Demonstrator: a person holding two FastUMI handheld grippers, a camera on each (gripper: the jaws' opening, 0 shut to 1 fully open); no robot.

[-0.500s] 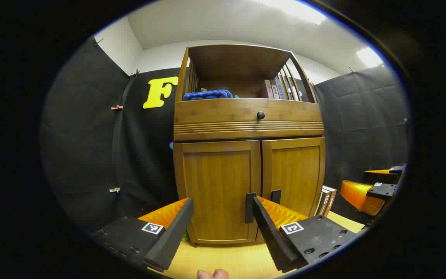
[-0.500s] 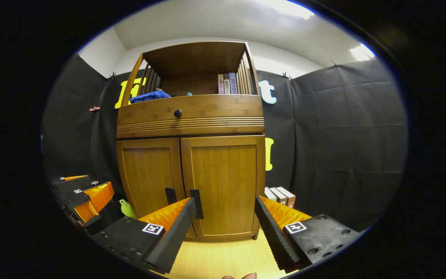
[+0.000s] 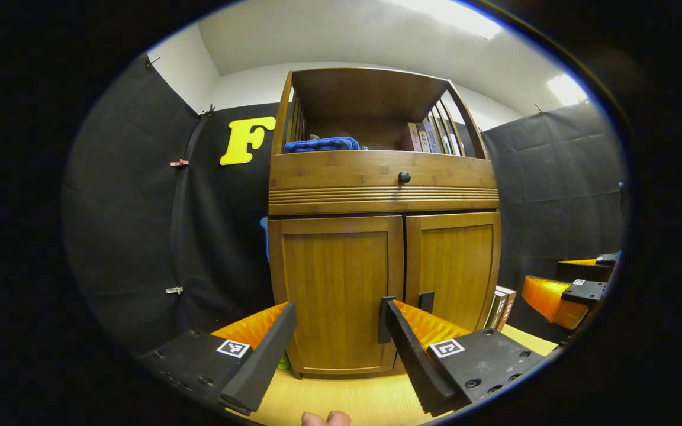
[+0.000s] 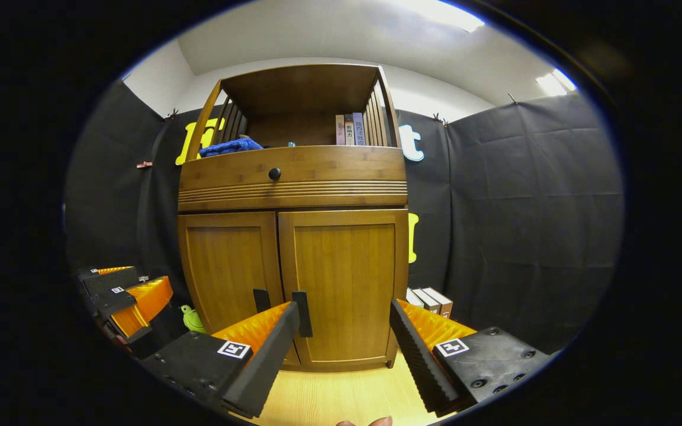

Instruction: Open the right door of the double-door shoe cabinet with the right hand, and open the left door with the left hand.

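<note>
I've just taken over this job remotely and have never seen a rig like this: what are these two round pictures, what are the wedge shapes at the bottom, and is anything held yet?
No robot arm here: a person holds one two-finger gripper in each hand, and a fisheye camera rides on each. The wedges at the bottom are that gripper's own fingers. In the left gripper view, the left gripper is open, facing the left door near its dark handle. In the right gripper view, the right gripper is open before the right door and its handle. Both doors of the shoe cabinet are closed; nothing is held. A blue cloth and books sit on its top shelf; more books and a green toy lie beside it.
</note>
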